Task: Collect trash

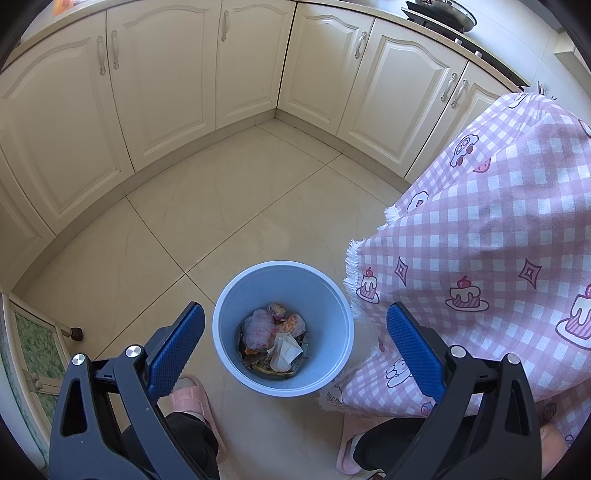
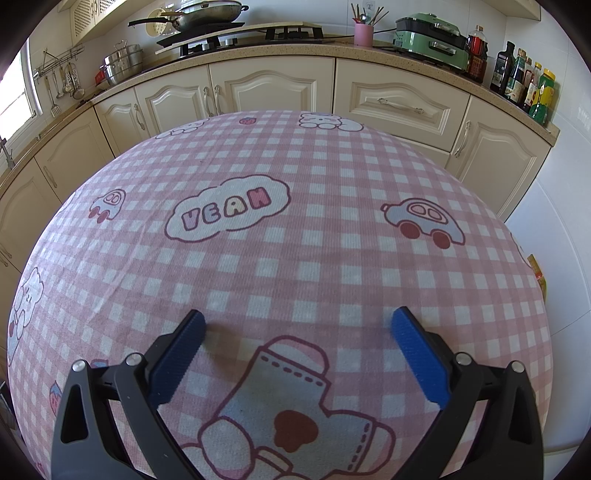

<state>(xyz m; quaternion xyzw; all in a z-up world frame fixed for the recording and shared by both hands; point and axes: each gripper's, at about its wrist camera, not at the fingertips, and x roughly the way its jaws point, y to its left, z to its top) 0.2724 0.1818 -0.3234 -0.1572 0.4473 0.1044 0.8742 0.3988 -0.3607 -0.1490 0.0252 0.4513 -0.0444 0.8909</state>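
A light blue trash bin (image 1: 325, 295) stands on the tiled floor beside the table. Inside it lies a pile of trash (image 1: 275, 338): crumpled plastic, wrappers and a white tissue. My left gripper (image 1: 295, 325) is open and empty, held above the bin with the bin between its blue pads (image 1: 177, 347). My right gripper (image 2: 297, 332) is open and empty just above the pink checked tablecloth (image 2: 295, 221), which shows only printed cartoon cars and bears. No loose trash shows on the cloth.
The tablecloth's fringed edge (image 1: 480, 221) hangs right of the bin. Cream cabinets (image 1: 166, 92) line the walls. The counter holds a wok (image 2: 207, 11), a steel pot (image 2: 122, 62), a green appliance (image 2: 432, 40) and bottles (image 2: 524, 81). My slippered feet (image 1: 192, 402) stand near the bin.
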